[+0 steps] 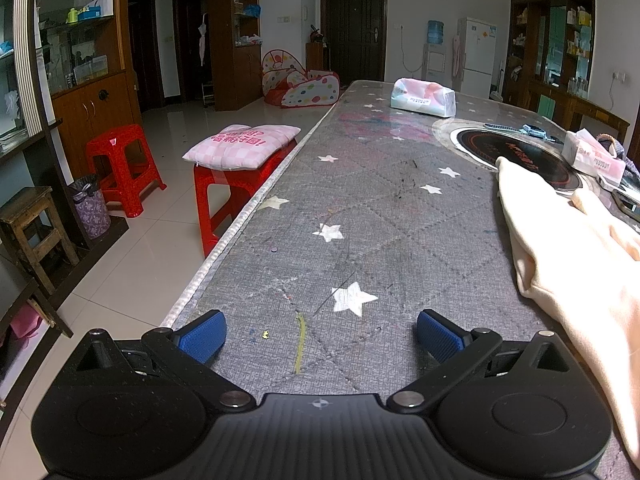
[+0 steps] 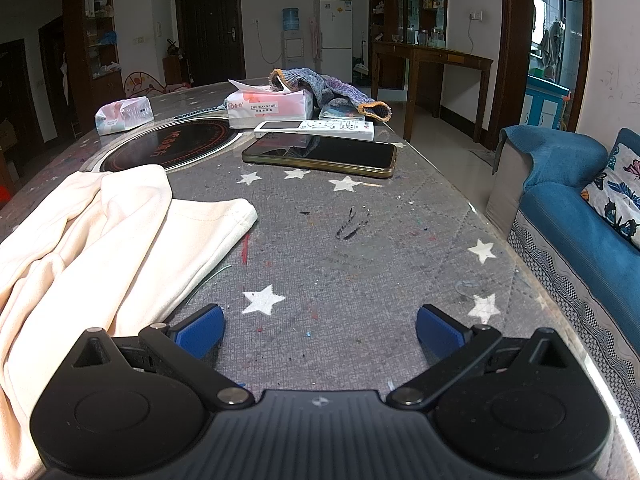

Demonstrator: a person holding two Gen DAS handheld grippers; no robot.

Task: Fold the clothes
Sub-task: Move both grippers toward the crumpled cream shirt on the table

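Two tongs hang over the grey surface (image 1: 360,208) with white stars, and both are spread wide with nothing between their blue pads. The left tongs (image 1: 322,336) are near the long edge of the surface, and the cloth (image 1: 580,264) lies to their right, not touching them. The right tongs (image 2: 320,330) have the cloth (image 2: 100,240) just beside their left pad, and I cannot tell if the pad touches it.

The cloth is cream and lies crumpled in soft folds on the surface. Its far end lies over the rim of the round black plate (image 2: 176,144) set into the surface.

Past the cloth, a dark phone (image 2: 320,156) lies flat near the plate. A white remote (image 2: 316,128) lies just behind the phone. A pink tissue box (image 2: 270,108) stands behind the remote, and a knitted thing (image 2: 332,88) is heaped beside that box. A soft tissue pack (image 2: 124,114) sits on the other side of the plate.

Off the surface, next to its long edge, a red stool (image 1: 228,196) holds a pink cushion (image 1: 244,146)
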